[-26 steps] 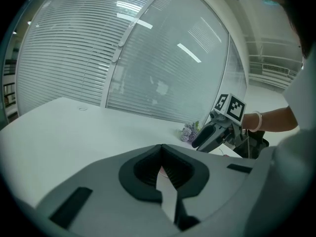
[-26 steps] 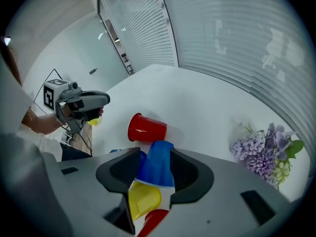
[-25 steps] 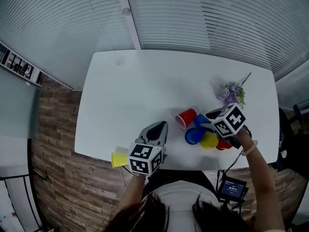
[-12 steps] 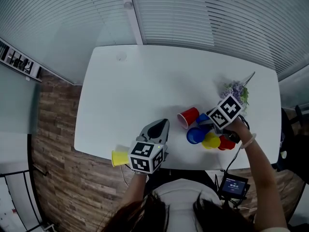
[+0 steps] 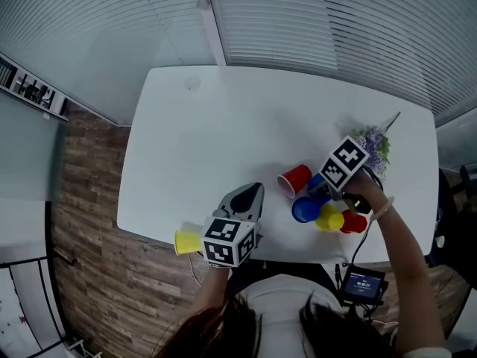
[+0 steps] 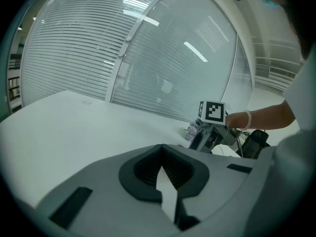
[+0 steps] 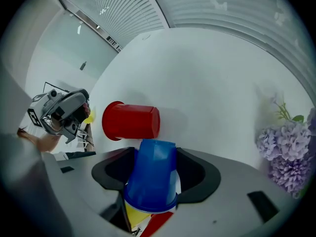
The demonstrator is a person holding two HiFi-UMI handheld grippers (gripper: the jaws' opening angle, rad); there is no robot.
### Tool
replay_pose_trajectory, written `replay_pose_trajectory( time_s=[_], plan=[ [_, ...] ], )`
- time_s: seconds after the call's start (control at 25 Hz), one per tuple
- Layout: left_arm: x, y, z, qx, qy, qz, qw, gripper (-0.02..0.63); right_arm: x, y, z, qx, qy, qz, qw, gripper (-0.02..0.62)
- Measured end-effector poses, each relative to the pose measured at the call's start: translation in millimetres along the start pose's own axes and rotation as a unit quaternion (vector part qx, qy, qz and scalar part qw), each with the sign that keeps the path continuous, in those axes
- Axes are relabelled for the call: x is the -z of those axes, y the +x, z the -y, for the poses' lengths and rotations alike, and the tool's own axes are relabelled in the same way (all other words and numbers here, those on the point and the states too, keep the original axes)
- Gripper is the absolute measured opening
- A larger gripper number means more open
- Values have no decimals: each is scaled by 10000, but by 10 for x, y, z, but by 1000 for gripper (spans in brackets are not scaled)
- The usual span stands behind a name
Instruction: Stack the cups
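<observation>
A red cup (image 5: 295, 179) lies on its side on the white table (image 5: 194, 148). Just right of it is a cluster: a blue cup (image 5: 303, 209), a yellow cup (image 5: 328, 218) and a second red cup (image 5: 353, 222). My right gripper (image 5: 317, 192) points steeply down over this cluster. Its jaws have just been opening and now stand wide, with another blue cup (image 7: 153, 174) between them, bottom toward the lying red cup (image 7: 131, 121). My left gripper (image 5: 257, 189) rests near the front edge, shut and empty (image 6: 165, 181). One more yellow cup (image 5: 186, 242) shows beside its marker cube.
A purple flower sprig (image 5: 369, 142) lies on the table just behind the right gripper, seen close at the right (image 7: 286, 152). A small device with a screen (image 5: 361, 286) sits below the table's front edge. Window blinds run behind the table.
The right gripper has sunk and tipped further down over the cup cluster, and its jaws have spread wider around the blue cup. The left gripper has stayed put.
</observation>
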State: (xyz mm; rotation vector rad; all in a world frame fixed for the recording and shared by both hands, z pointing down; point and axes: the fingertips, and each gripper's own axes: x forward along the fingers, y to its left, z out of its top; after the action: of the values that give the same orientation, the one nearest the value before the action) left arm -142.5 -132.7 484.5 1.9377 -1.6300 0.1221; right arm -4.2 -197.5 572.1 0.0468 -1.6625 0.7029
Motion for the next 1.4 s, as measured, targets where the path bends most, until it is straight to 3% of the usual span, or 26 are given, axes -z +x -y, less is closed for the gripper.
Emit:
replay_pose_trajectory(
  time_s=[0.28,0.84,1.4],
  plan=[
    [-30,94,-60,-18,-12,-15,10000,17,-46,-1,67,-89,-86,-62,9999,278],
    [-40,-40,79,156,154,26,9998,17,-110,-404,51,212,105,1259,9918,273],
    [-30,-144,248,479,403,3,9980,17,-132,-947,-79,656,6,2856,9561,272]
  ],
)
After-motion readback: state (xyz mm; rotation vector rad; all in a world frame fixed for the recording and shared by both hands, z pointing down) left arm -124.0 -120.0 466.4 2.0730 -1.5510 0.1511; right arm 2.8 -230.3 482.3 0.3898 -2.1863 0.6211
